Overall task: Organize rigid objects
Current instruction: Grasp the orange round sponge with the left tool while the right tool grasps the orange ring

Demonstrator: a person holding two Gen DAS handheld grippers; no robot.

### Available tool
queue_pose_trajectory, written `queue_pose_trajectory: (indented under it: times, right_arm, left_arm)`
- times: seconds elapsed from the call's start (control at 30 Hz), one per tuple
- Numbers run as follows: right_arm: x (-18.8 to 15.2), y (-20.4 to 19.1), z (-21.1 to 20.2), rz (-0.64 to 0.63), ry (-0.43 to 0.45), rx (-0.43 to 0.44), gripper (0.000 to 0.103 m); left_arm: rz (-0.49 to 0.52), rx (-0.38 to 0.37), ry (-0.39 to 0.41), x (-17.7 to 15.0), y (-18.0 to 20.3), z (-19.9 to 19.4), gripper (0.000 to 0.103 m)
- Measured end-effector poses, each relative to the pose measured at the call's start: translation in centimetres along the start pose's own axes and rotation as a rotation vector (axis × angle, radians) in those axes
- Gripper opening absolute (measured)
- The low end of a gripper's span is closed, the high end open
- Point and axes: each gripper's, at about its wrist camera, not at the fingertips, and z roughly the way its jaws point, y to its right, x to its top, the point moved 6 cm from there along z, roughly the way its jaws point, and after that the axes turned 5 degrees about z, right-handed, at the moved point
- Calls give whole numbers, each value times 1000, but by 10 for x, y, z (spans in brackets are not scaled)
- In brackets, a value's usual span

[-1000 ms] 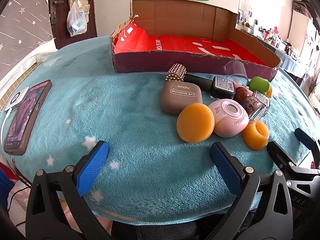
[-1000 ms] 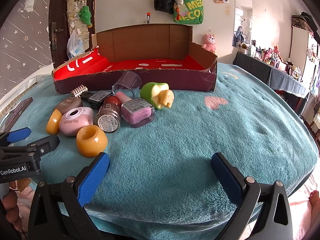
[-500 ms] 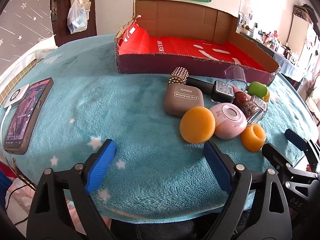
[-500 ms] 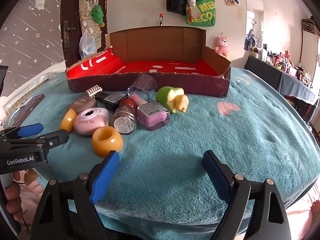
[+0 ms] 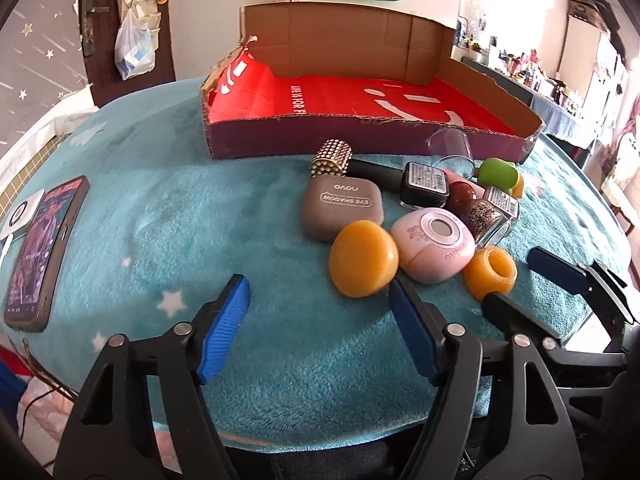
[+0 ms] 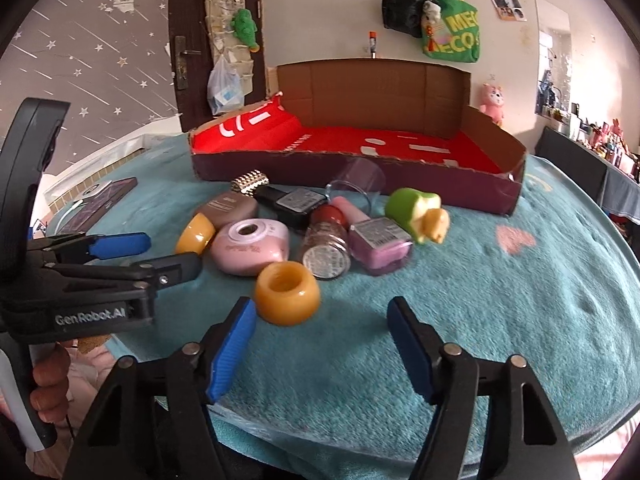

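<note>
A low cardboard box [image 5: 360, 142] with a red lining stands at the back of the table. In front of it lies a pile: a brown eye-shadow case [image 5: 342, 208], an orange dome [image 5: 363, 258], a pink round case [image 5: 434, 244], an orange ring [image 6: 287, 292], glitter and nail-polish bottles [image 6: 326, 240] and a green toy [image 6: 414, 210]. My left gripper [image 5: 316, 300] hovers over bare blanket near the dome, its jaws closing with nothing between them. My right gripper [image 6: 320, 312] sits just short of the orange ring, also closing on nothing.
A phone [image 5: 40, 248] and a white charger puck [image 5: 22, 216] lie at the table's left edge. A teal star-patterned blanket [image 6: 500, 300] covers the round table. A hand [image 6: 48, 380] holds the left gripper's handle. Bags hang on the far wall.
Both grippers' jaws have drawn closer together. The right view has turned a little, bringing the orange ring nearer its left finger. The objects have not moved.
</note>
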Motion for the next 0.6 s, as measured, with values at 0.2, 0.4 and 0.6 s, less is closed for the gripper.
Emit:
queue_pose_trajectory:
  times: [0.2,0.4,0.6]
  right_arm:
    - [1,-13,10,-57,-7,8,58]
    - [3,-15,14,-68,-7,3,48]
    - [3,-21,15,-95,-8,-9,40]
  left_arm:
    - [16,-5,6,7,1,8,63]
    - [23,-16,13,14,2,14,43]
    - [23,-27,27,12,0,11,35]
